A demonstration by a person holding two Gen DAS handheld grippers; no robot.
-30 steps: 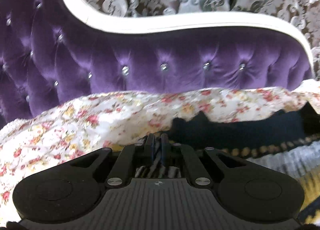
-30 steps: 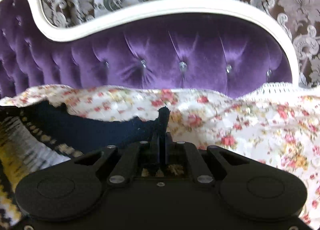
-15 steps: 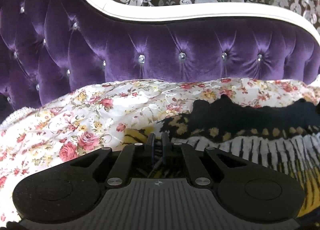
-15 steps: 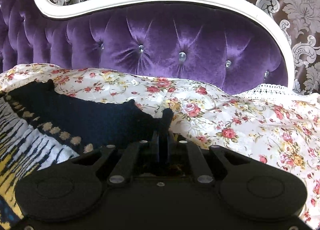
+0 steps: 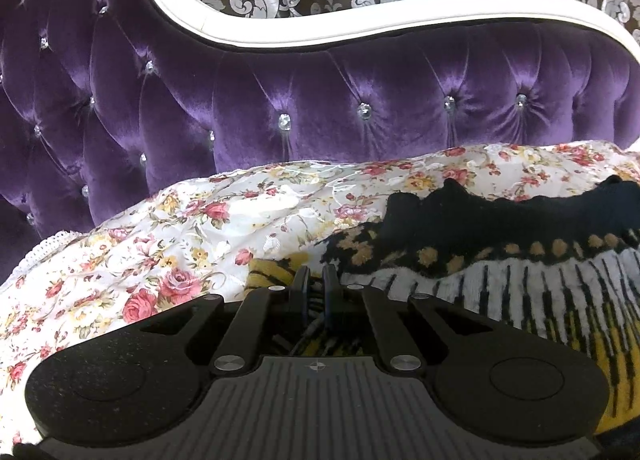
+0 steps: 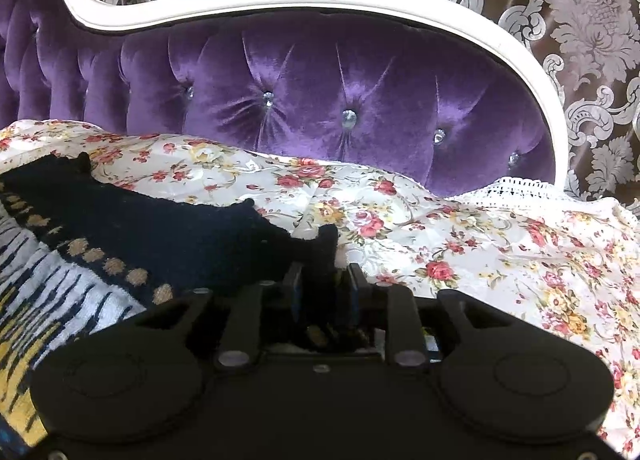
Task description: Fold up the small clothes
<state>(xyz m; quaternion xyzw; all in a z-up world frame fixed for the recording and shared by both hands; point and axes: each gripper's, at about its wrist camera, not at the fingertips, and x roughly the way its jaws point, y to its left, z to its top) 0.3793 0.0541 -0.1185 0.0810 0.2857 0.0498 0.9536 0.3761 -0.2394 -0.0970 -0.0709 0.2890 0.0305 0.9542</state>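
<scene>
On the floral bedspread (image 5: pixel 192 244) before the purple tufted headboard (image 5: pixel 320 100): one knitted garment (image 5: pixel 500 244), dark navy band with tan dots, white and yellow stripes below. Long axis runs side to side between the two grippers. Left gripper (image 5: pixel 314 284): jaws narrow, pinched on the garment's yellow-striped left end. Right gripper (image 6: pixel 326 284): jaws parted a little, the navy right corner (image 6: pixel 320 244) lying between them; whether it is gripped, cannot tell. Garment lies rightward of the left gripper, leftward of the right; both equally near
</scene>
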